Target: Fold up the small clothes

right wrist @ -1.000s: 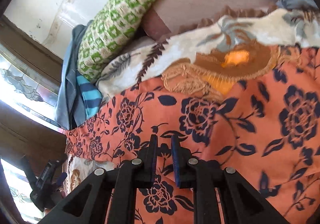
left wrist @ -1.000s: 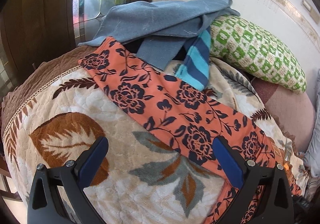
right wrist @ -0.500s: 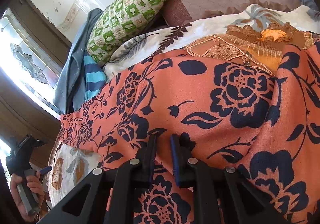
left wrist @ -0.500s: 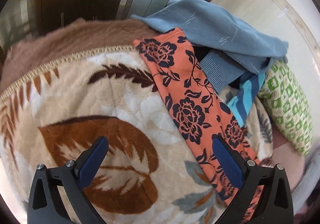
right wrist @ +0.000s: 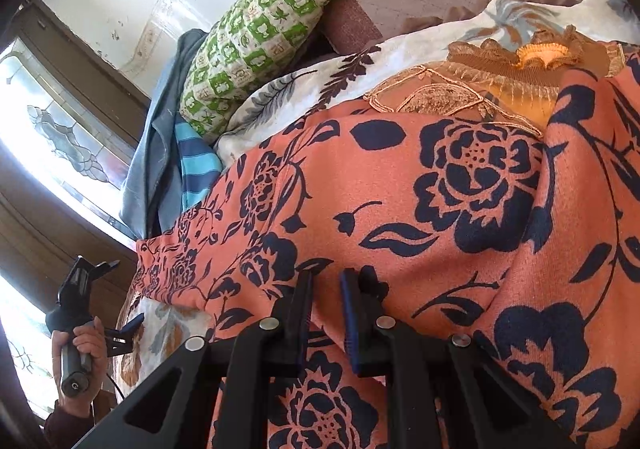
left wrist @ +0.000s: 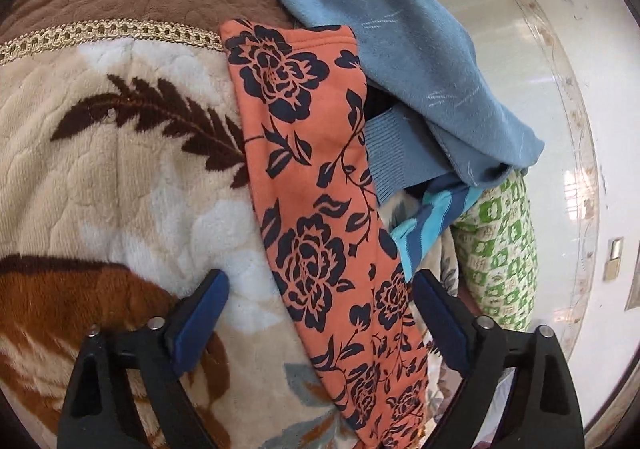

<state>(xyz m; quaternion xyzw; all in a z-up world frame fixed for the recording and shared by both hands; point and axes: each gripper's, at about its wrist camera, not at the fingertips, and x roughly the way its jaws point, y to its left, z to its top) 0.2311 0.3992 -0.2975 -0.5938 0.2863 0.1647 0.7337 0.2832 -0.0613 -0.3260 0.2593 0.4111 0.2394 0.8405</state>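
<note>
An orange garment with dark blue flowers (left wrist: 308,185) lies stretched along the floral blanket (left wrist: 120,189). Its hemmed end (left wrist: 288,35) lies at the far edge, by the brown border. My left gripper (left wrist: 320,301) is open and empty, its jaws straddling the strip from above. In the right wrist view the same garment (right wrist: 440,209) fills the frame. My right gripper (right wrist: 325,285) is shut on a fold of it. The left gripper (right wrist: 116,301) shows there at the far left, in a hand.
A pile of clothes sits beside the strip: a blue-grey sweater (left wrist: 420,61) and a turquoise striped piece (left wrist: 436,217). A green checked pillow (left wrist: 500,249) leans at the white wall. A lacy orange garment (right wrist: 500,77) lies beyond the floral one. A window (right wrist: 60,137) is behind.
My left gripper has swung and moved along the strip toward its hemmed end, still open. My right gripper stays shut on the garment, which has shifted slightly.
</note>
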